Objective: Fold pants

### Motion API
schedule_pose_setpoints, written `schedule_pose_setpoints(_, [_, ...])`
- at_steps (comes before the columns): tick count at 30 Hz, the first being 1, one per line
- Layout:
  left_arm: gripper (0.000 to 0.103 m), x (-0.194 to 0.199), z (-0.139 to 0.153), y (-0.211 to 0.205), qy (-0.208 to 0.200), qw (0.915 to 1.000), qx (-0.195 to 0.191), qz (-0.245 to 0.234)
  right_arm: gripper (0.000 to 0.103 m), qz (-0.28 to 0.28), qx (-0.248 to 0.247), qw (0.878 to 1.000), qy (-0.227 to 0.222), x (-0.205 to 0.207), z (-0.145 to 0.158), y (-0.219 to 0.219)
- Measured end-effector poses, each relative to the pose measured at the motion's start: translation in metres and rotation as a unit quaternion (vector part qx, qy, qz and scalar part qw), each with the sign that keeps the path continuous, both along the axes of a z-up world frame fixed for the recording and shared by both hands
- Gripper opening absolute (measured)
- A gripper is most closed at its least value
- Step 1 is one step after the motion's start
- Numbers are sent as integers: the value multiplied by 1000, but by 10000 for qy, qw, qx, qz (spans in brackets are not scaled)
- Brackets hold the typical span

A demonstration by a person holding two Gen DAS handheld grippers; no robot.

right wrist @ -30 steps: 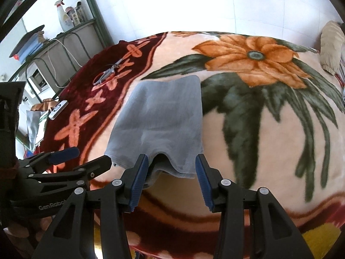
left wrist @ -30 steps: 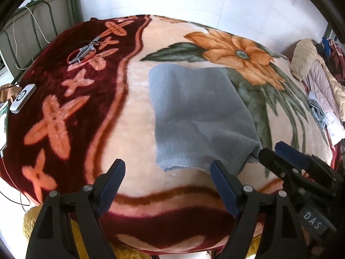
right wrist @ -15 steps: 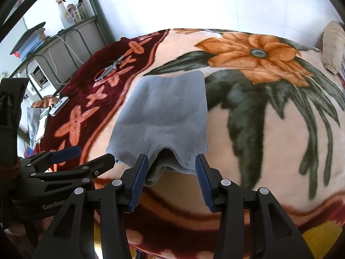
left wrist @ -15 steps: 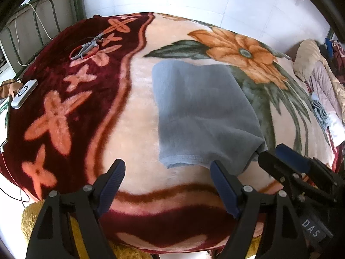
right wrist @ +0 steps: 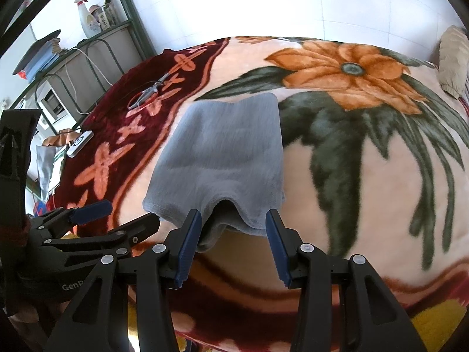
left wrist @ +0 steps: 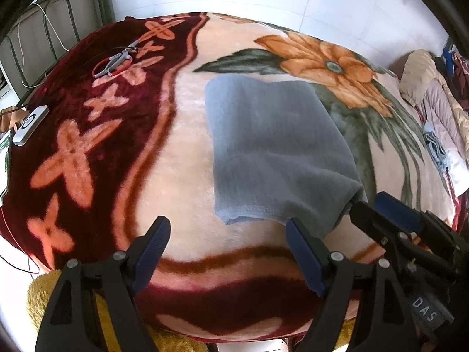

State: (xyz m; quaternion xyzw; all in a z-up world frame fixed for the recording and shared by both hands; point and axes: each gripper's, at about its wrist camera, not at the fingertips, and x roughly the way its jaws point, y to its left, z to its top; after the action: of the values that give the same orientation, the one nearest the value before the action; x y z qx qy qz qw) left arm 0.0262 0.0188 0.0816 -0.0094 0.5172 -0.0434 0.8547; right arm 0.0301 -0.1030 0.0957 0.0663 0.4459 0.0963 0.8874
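The grey pants (left wrist: 278, 152) lie as a compact folded rectangle near the middle of the bed (left wrist: 187, 146), on its flowered blanket, with their near hem close to the bed's front edge. Over the last second both views have drawn slightly closer to the bundle while the cloth keeps the same outline, so nothing has been refolded; the fold looks close to done, with at most one more halving or a tidy-up left. The left tongs (left wrist: 225, 252) stand wide apart and empty, just short of the hem's left corner. The right tongs (right wrist: 233, 234) are also apart, straddling a loose lip of the hem that puckers up at the bundle's near right corner; the fabric brushes the inner face of one finger (right wrist: 190, 234) but is not pinched. That raised lip seems the easy place to take hold. Beyond the bundle the blanket is open toward the far edge, giving room to carry the near hem over. Scissors (left wrist: 117, 58) and a small white device (left wrist: 29, 124) lie well apart on the left side of the bed, and bedding is heaped along the right edge.
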Motion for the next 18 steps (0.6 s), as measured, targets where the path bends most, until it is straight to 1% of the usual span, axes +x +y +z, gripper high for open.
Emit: schedule_pose_setpoints(18, [84, -1, -1, -3, 1, 10000, 14, 12, 46, -8, -1, 10000, 5, 0, -1, 1])
